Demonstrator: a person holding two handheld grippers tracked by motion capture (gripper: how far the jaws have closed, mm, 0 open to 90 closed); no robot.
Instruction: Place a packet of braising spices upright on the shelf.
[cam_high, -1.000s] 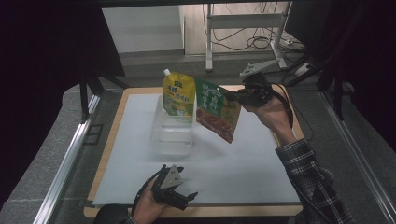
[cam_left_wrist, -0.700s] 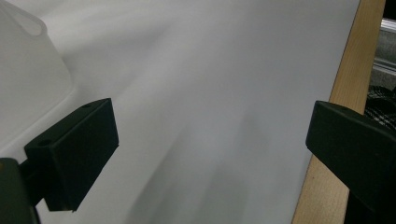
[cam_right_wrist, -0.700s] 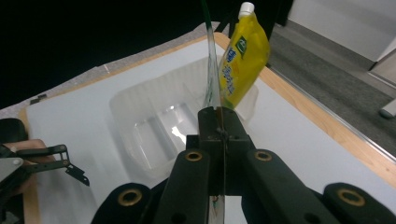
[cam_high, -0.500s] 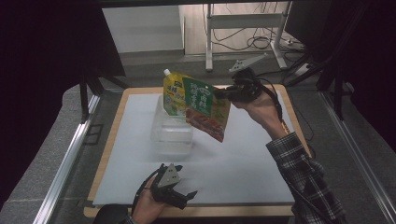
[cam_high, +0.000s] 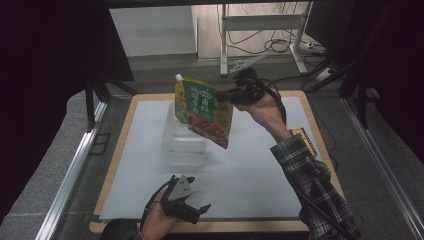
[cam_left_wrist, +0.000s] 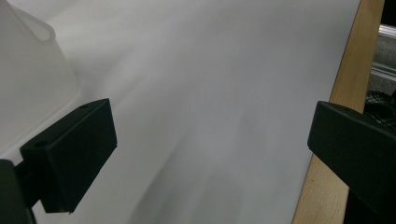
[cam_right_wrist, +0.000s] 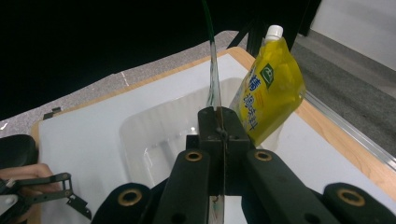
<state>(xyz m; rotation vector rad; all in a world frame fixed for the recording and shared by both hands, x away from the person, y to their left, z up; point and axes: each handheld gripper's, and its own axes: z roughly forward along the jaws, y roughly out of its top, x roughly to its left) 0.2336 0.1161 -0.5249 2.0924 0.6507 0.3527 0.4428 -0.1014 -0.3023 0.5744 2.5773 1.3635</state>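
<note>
A: Green pouch (cam_high: 207, 114), where is it?
B: Up in the air over the clear plastic tub (cam_high: 183, 141), toward the far side of the white mat (cam_high: 250, 170). It hangs tilted, just in front of the yellow spouted pouch (cam_high: 181, 97) standing in the tub.
A: Start at the left. What is the left gripper (cam_high: 192, 210) doing?
B: It sits at the near edge of the board (cam_high: 117, 150), jaws spread wide with nothing between them. Its own view has the mat and a corner of the tub.
A: And the right gripper (cam_high: 226, 95)?
B: Jaws pressed together on the green pouch's edge, seen edge-on in its own view (cam_right_wrist: 214, 79). The yellow pouch (cam_right_wrist: 271, 88) leans just right of it there.
A: Anything farther right?
B: A small orange packet (cam_high: 305, 140) lies by the plaid sleeve (cam_high: 310, 185).
</note>
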